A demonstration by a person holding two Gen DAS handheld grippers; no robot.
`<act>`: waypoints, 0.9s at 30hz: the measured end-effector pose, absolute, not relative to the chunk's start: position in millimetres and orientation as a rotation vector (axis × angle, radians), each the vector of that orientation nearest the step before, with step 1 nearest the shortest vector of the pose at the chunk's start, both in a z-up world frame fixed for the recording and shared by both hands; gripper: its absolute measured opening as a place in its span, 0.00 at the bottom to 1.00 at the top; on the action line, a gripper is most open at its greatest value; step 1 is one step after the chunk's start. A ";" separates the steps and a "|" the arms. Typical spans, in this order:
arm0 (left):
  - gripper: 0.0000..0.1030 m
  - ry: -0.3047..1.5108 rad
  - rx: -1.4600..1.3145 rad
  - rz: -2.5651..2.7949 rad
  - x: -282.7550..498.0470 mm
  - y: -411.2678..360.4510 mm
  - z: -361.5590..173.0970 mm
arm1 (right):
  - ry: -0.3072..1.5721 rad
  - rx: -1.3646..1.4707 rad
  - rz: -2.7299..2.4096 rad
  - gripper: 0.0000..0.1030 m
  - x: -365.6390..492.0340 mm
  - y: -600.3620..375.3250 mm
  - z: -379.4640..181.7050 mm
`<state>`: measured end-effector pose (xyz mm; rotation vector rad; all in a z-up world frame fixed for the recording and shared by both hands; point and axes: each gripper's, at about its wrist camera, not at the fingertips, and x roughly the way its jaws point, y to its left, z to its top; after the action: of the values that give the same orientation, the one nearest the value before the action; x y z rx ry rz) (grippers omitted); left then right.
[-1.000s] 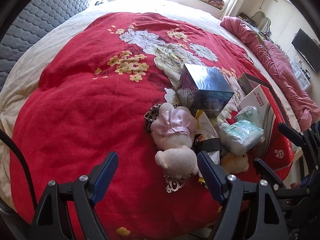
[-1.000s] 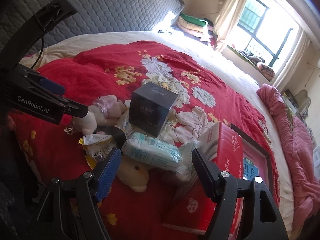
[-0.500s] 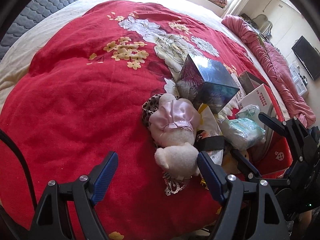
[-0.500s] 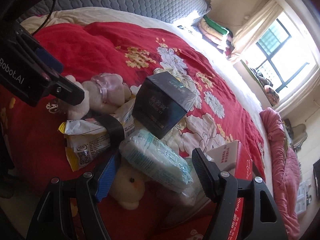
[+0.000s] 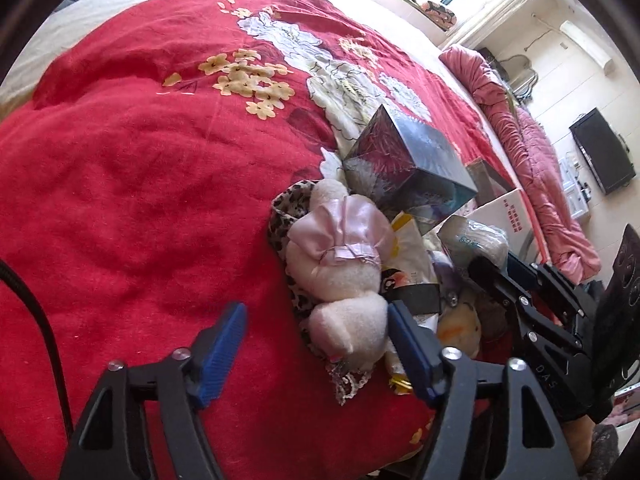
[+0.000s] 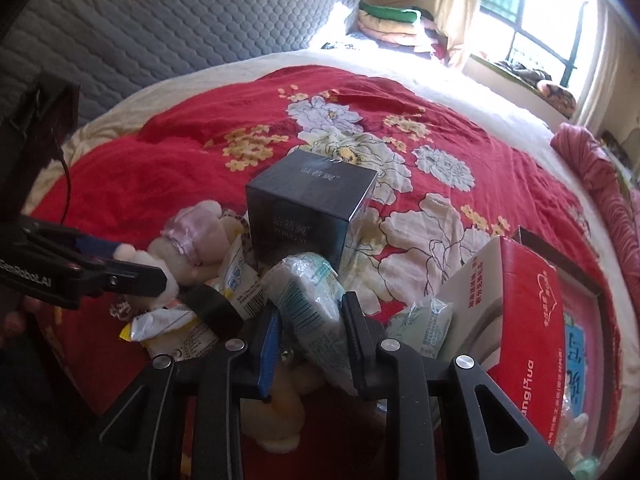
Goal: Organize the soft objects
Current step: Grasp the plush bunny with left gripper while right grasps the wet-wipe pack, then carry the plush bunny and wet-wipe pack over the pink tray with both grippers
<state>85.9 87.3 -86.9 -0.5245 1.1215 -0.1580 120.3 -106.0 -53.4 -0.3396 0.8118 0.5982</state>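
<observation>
A cream plush doll in a pink dress [image 5: 340,256] lies on the red floral blanket [image 5: 140,184]; it also shows in the right wrist view [image 6: 188,240]. My left gripper [image 5: 316,348] is open, its fingers on either side of the doll's head. My right gripper [image 6: 312,344] is shut on a pale green tissue pack [image 6: 312,300]. A yellow plush duck [image 6: 276,412] lies under the right gripper and shows in the left wrist view [image 5: 460,324].
A dark glossy cube box [image 5: 408,160] stands behind the doll. Snack packets [image 6: 176,320] and a black band lie between the toys. A red and white carton [image 6: 532,304] and a second tissue pack [image 6: 424,320] sit right. A pink quilt [image 5: 540,168] lines the bed's far side.
My right gripper closed on the tissue pack. My left gripper moved forward so its fingers now flank the doll's head.
</observation>
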 end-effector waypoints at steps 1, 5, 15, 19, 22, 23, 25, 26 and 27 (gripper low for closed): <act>0.56 1.124 -0.550 -0.179 87.1 87.8 -88.4 | 0.807 -0.331 0.598 0.29 119.1 -106.8 -51.6; 0.37 1.126 -0.557 -0.237 89.7 81.8 -87.9 | 0.794 -0.307 0.601 0.29 114.6 -107.0 -46.2; 0.33 1.056 -0.489 -0.244 82.5 77.3 -69.0 | 0.772 -0.269 0.615 0.28 104.6 -109.5 -37.4; 0.33 0.985 -0.437 -0.256 72.6 73.4 -50.1 | 0.752 -0.238 0.615 0.28 101.8 -113.4 -29.7; 0.33 0.940 -0.395 -0.258 68.2 68.3 -36.5 | 0.742 -0.230 0.609 0.28 101.1 -115.1 -22.9; 0.33 0.927 -0.385 -0.258 66.6 66.7 -32.1 | 0.734 -0.228 0.604 0.28 100.1 -115.8 -19.5; 0.33 0.904 -0.378 -0.263 62.3 64.7 -24.3 | 0.718 -0.210 0.600 0.28 97.0 -119.3 -10.7; 0.33 0.898 -0.376 -0.265 60.3 64.0 -20.8 | 0.709 -0.196 0.601 0.28 94.4 -121.9 -5.6; 0.33 0.895 -0.371 -0.263 59.1 63.5 -18.4 | 0.700 -0.184 0.601 0.28 92.0 -125.3 -0.4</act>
<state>59.1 63.5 -18.4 -0.3713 0.8953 -0.2630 92.0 -125.3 -0.4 -0.1837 0.7001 0.6009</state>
